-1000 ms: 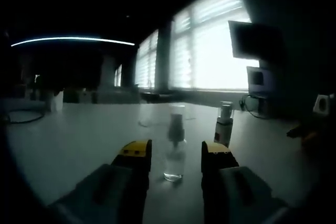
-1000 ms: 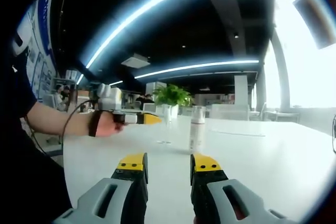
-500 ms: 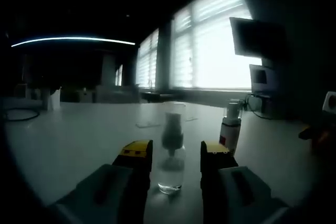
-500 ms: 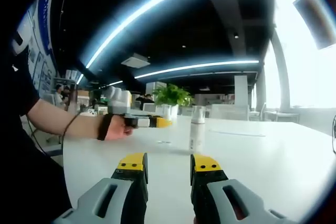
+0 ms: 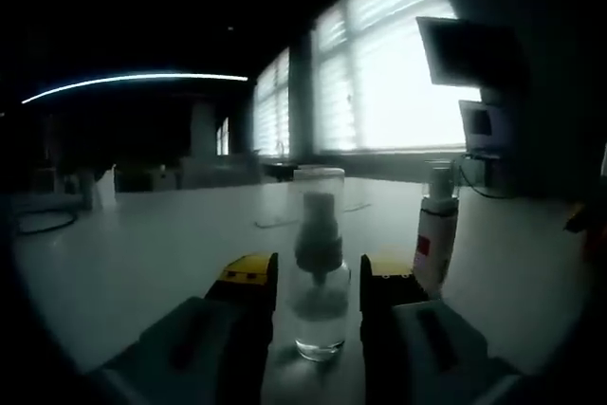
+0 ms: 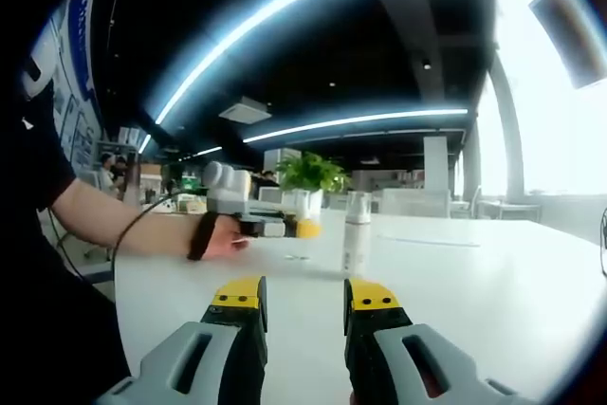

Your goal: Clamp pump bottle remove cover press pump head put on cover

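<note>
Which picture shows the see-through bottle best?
The left gripper view: the clear plastic pump bottle stands close, between that hand-held gripper's open jaws. In the right gripper view it is small, far off, mostly hidden behind the left hand-held gripper.

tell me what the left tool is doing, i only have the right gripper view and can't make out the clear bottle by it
Observer: The left tool has the clear pump bottle standing upright between its open jaws, with a thin gap on each side.
Operator: cover off yet
Observer: No, the clear cover sits over the pump head.
Operator: white bottle in the way
Observer: No, the white bottle stands apart from it, beyond the right-hand jaw's tip.
</note>
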The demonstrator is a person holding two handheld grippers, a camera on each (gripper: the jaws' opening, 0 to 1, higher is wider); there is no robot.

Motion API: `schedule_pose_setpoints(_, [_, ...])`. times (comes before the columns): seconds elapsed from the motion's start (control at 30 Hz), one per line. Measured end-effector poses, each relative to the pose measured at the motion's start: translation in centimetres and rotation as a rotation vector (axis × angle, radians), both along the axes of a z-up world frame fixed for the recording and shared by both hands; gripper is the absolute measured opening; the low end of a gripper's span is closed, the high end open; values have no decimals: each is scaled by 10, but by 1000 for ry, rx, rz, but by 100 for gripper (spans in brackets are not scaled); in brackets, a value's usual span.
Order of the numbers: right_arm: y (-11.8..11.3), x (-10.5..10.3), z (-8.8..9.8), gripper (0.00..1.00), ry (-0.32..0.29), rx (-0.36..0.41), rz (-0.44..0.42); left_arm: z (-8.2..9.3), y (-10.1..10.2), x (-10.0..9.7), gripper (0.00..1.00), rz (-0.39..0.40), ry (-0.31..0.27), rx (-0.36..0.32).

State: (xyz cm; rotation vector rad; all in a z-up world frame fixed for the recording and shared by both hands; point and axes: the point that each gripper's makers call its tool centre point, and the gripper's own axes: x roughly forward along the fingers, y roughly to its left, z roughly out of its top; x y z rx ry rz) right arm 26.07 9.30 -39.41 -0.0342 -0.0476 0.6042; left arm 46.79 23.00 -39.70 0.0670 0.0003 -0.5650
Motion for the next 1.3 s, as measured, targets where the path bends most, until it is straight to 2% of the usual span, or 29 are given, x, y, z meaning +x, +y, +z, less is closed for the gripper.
schedule_pose_setpoints(0.1, [0, 0, 0, 27, 0, -1, 0, -1, -5, -4, 26, 0, -4, 17])
schedule_pose_setpoints(0.37, [-1, 0, 0, 27, 0, -2, 2, 5, -2, -3, 22, 10, 2, -35])
schedule_pose_setpoints(0.77, [0, 0, 0, 26, 0, -6, 0, 8, 2, -3, 18, 17, -7, -77])
schedule_pose_setpoints(1.3, [-1, 0, 0, 26, 0, 0, -1, 7, 0, -4, 16, -2, -10, -77])
